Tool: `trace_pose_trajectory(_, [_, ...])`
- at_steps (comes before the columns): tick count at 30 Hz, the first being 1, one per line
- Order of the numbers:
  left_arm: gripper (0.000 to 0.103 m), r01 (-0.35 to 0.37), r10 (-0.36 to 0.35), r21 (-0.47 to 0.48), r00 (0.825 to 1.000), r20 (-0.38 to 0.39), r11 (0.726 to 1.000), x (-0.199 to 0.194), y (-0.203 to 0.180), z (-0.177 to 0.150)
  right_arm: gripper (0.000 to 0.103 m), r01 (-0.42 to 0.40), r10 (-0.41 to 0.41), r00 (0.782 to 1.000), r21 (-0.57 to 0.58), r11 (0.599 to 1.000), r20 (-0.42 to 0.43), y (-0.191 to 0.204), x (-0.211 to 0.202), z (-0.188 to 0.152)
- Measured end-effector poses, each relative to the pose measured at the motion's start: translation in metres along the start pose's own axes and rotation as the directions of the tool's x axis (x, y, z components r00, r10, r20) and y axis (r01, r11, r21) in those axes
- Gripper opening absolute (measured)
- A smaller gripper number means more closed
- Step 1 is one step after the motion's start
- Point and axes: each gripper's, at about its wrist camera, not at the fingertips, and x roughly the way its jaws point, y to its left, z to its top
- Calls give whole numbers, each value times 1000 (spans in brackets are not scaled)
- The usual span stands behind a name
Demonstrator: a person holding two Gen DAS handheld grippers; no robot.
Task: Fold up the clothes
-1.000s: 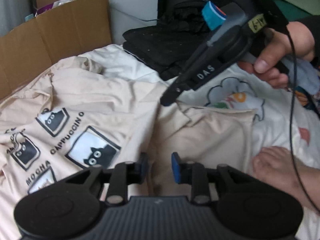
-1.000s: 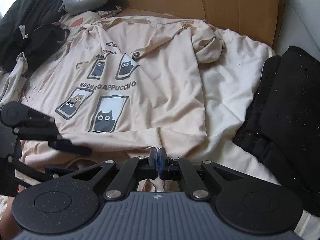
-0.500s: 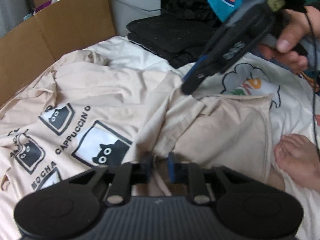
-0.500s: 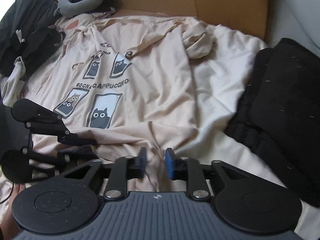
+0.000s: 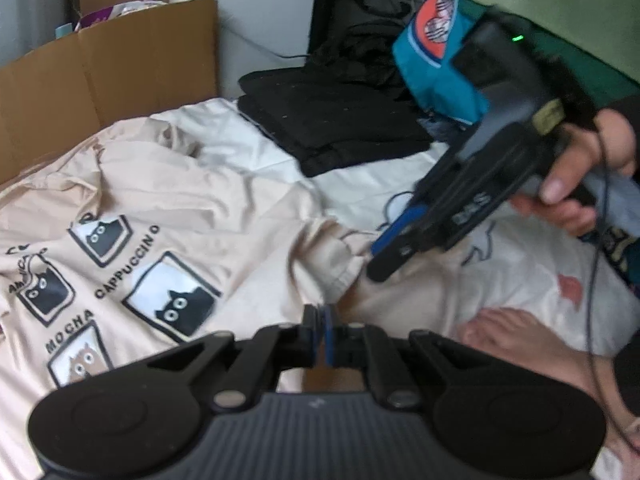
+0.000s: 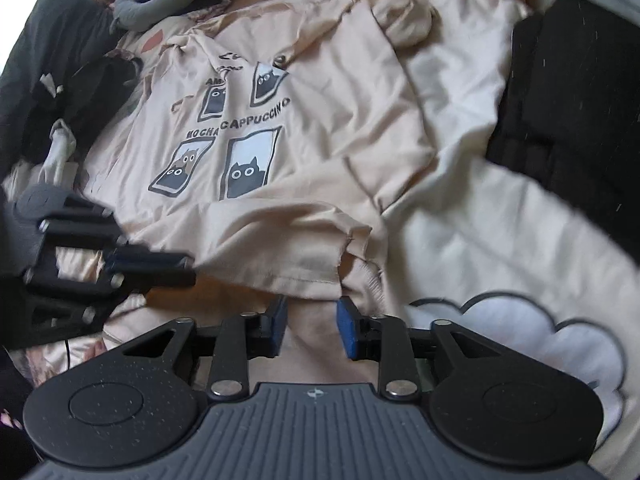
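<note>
Spread across the bed, the beige T-shirt lies print-side up, its cat panels and the words MOCHA and CAPPUCCINO readable, on a white bedsheet with a cloud drawing. In the left wrist view the shirt fills the field from 8 to 11 o'clock, and its bottom hem is turned up toward the centre. The left gripper sits at 6 o'clock with its blue pads pressed together; a fold of the shirt's hem seems to be pinched between them, though the fabric at the pads is partly hidden. The right gripper, held by a hand at 3 o'clock, points down at the hem just right of centre. In the right wrist view its jaws are opening, blue fingers parted, with beige cloth lying below the gap and not pressed by the pads. A stack of folded black clothes rests at 12 o'clock, a cardboard box at 10 o'clock, and a bare foot at 4 o'clock.
</note>
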Motion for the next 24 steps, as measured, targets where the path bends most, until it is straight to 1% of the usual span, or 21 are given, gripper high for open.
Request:
trace_pose_trajectory(1, [4,6,-6,-3,1000,-1,1000,0,-2,-1,45,-7,7,1000,20,1000,-1,-1,3,-1])
trace_pose_trajectory(2, [4,14,-14,-7,1000,-4,1000,0,-4,-3,49,-7,7,1000,44,999,1,-4,5,-1])
trace_pose_trajectory(5, [4,23,-23,-19,1000,-12,1000,2,-7,-7,49,-5,5,1000,89,996,-5,-13,11,-2])
trace_pose_trajectory(7, [4,29,-29,-27,999,-17,999,2,-8,-10,50,-20,21,1000,116,993,-1,-16,12,-3])
trace_pose_trajectory(9, [4,36,-37,-35,999,-16,999,3,-10,-11,51,-40,40,999,131,991,6,-18,15,-4])
trace_pose_trajectory(11, [4,42,-42,-40,999,-14,998,2,-11,-12,49,-42,42,999,122,992,3,-15,19,-4])
trace_pose_trajectory(12, [4,44,-45,-42,999,-13,998,2,-13,-13,45,-43,43,999,118,992,1,-13,21,-4])
trace_pose_trajectory(13, [4,49,-50,-45,999,-13,998,1,-14,-13,37,-47,48,999,104,994,-6,-11,21,-3])
trace_pose_trajectory(14, [4,54,-55,-47,998,-14,997,1,-15,-13,23,-50,52,999,90,995,-12,-8,22,-3])
trace_pose_trajectory(15, [4,59,-60,-50,998,-14,997,0,-16,-14,13,-54,56,998,76,996,-19,-6,22,-2])
trace_pose_trajectory(16, [4,64,-65,-52,998,-15,997,0,-17,-14,0,-58,60,998,69,996,-29,-5,21,-3])
trace_pose_trajectory(21, [3,110,-110,-54,994,5,992,-8,-28,-14,0,-47,49,998,71,996,-41,-5,0,-8])
trace_pose_trajectory(24, [2,132,-131,-56,991,15,990,-12,-36,-14,0,-5,8,999,75,997,-44,-9,-21,-15])
